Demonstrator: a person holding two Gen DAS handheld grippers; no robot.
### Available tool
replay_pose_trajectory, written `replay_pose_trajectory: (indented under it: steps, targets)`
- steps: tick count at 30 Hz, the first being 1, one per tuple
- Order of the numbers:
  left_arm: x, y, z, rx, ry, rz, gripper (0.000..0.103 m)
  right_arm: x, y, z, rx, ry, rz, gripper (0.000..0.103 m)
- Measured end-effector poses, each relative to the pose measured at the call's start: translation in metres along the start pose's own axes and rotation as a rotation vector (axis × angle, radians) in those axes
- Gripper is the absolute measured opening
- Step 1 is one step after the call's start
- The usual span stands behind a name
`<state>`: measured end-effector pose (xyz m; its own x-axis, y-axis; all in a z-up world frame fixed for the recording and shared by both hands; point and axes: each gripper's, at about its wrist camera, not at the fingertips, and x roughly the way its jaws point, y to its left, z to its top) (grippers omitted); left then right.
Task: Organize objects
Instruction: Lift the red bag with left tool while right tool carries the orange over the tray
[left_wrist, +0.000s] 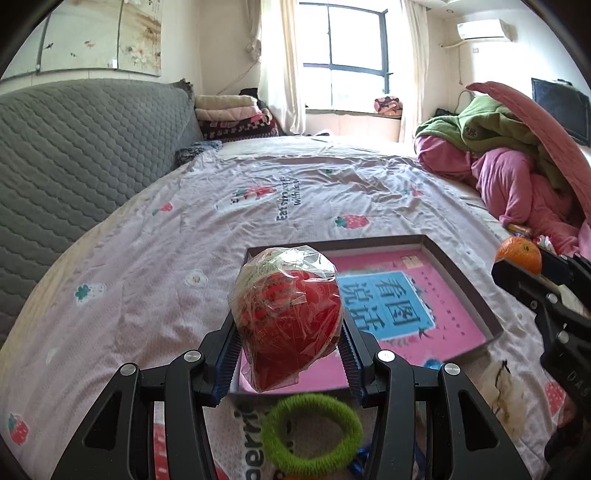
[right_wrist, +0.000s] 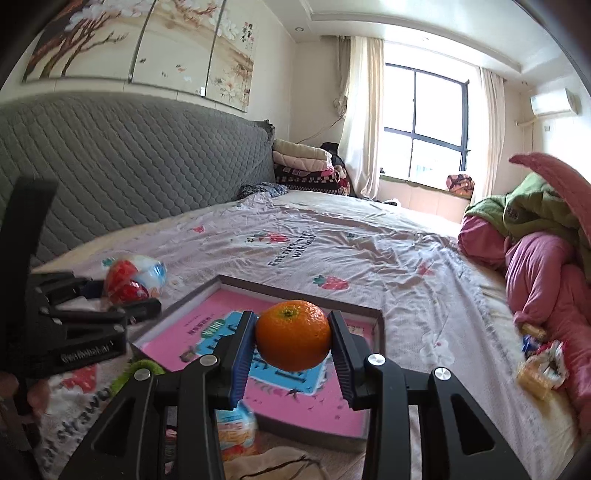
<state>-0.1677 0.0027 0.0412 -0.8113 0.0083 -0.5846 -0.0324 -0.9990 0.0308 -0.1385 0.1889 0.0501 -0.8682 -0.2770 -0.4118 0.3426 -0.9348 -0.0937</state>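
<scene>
My left gripper (left_wrist: 290, 363) is shut on a red snack packet in clear wrap (left_wrist: 286, 321) and holds it above the near left corner of a shallow tray with a pink picture base (left_wrist: 458, 321). My right gripper (right_wrist: 291, 354) is shut on an orange (right_wrist: 293, 339) and holds it above the same tray (right_wrist: 306, 406). In the left wrist view the orange (left_wrist: 519, 253) and right gripper (left_wrist: 496, 267) show at the right edge. In the right wrist view the left gripper (right_wrist: 138, 301) with its packet (right_wrist: 127, 282) shows at the left.
A green fuzzy hair ring (left_wrist: 312, 432) lies on the strawberry-print bedsheet (left_wrist: 221, 221) just before the tray. A snack bag (right_wrist: 236, 432) and beige cloth (right_wrist: 273, 467) lie at the tray's near side. Wrapped snacks (right_wrist: 541, 363) lie by the pink and green bedding pile (right_wrist: 535, 258). A grey headboard (left_wrist: 74, 158) runs along the left.
</scene>
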Motion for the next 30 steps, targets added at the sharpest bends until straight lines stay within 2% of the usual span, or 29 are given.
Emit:
replay_pose_trajectory:
  steps: [11,30]
  targets:
    - [0.02,-0.01,0.017,0.005,0.011,-0.025,0.051,0.018,-0.01,0.003,0.012,0.025,-0.008,0.04]
    - [0.068,-0.002,0.026,-0.003,0.101,-0.018,0.051,0.046,-0.03,0.01,0.014,0.073,-0.007,0.04]
